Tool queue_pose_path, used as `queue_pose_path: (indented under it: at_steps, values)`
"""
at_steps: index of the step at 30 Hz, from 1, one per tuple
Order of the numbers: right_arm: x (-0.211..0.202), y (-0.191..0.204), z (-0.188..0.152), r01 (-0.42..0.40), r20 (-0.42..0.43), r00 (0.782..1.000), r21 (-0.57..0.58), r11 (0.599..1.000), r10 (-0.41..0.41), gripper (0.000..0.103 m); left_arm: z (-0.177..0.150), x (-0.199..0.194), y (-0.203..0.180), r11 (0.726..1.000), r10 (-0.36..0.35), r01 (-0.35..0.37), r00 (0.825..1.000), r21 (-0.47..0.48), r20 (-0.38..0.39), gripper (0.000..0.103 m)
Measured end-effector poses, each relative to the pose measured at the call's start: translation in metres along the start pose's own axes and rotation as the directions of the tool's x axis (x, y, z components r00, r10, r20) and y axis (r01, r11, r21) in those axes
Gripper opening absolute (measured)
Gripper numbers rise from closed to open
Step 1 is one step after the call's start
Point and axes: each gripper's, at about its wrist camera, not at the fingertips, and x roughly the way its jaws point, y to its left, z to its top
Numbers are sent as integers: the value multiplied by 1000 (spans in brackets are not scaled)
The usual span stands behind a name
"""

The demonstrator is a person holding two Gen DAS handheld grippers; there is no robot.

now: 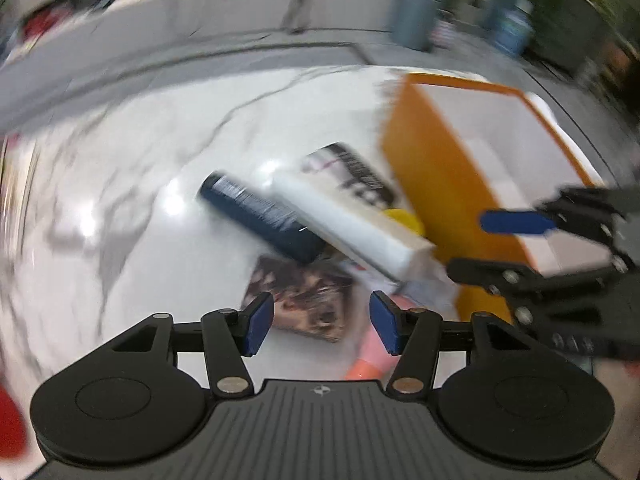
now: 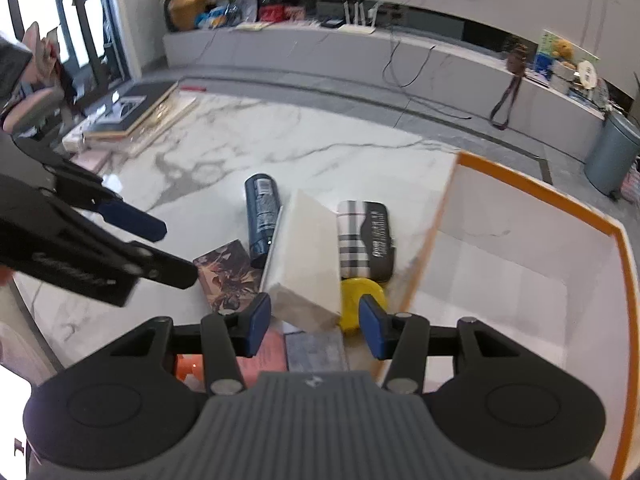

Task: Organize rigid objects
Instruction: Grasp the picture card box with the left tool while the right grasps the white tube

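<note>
On the marble tabletop [image 2: 240,152] lies a pile: a dark blue spray can [image 2: 261,212], a white box [image 2: 304,256], a plaid case [image 2: 364,236], a yellow round piece [image 2: 360,300] and a dark patterned box [image 2: 224,276]. My right gripper [image 2: 315,328] hovers open above the white box's near corner. My left gripper [image 1: 322,326] is open over the patterned box [image 1: 308,304], with nothing pressed between its pads. The left wrist view is blurred. In it the spray can [image 1: 256,212] and white box [image 1: 348,220] lie ahead, and the right gripper [image 1: 488,246] comes in from the right.
A white bin with an orange rim [image 2: 540,188] stands right of the pile, touching it. A pink flat item [image 2: 268,352], an orange piece [image 2: 188,364] and a grey pad [image 2: 316,352] lie under my right gripper. Frames are stacked at the table's far left [image 2: 132,120].
</note>
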Motion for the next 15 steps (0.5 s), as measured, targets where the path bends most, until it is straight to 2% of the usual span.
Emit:
queue_pose_path:
  at_steps: [3,5,8,12,14,15]
  values:
    - [17,13,8,1,-32,999,-65,998,-3,53,-4,16,21,989,-14,12,1000,-149,-19,65]
    - [29,19,12,5,-62,998,-94,996,-11,57,-5,25,31,970,-27,20,999,-241,-24,66]
    - [50,26,19,15,-108,994,-141,990,-30,57,-4,37,43,934,-41,28,999,-357,-27,71]
    - [70,31,24,32,-143,988,-195,980,-60,57,-5,53,49,889,-9,-17,999,-458,-53,73]
    - [77,31,25,31,-160,985,-207,978,-65,57,-5,58,49,869,7,-31,999,-494,-51,82]
    - [81,30,25,28,-167,984,-208,978,-64,57,-4,59,49,863,13,-36,999,-504,-48,82]
